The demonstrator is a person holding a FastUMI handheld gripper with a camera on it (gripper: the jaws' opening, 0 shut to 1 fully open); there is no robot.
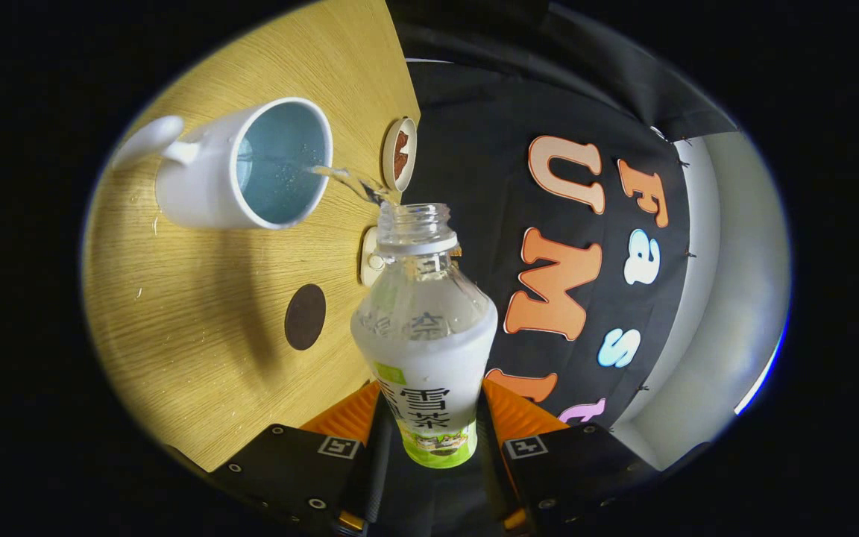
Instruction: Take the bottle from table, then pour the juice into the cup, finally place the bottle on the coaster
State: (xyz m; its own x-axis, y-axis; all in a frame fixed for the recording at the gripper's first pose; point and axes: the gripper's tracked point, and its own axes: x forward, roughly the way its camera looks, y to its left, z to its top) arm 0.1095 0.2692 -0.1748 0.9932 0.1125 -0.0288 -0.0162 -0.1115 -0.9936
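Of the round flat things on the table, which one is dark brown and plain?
The dark brown coaster, lying nearest the hand-held gripper, which grips the bottle. The white-rimmed disc beyond the cup is reddish inside.

A light wooden tabletop (pixel 198 350) carries a white cup (pixel 243 168); a dark round coaster (pixel 305 316) nearer its middle; a small round dish (pixel 400 153) at its edge.

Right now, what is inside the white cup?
The gripper, shut on the bottle, pours a clear stream into the cup. Its blue inside shows a little bubbly liquid; the near wall hides some.

One bottle (pixel 425 328), one cup (pixel 243 165), one coaster (pixel 305 316)
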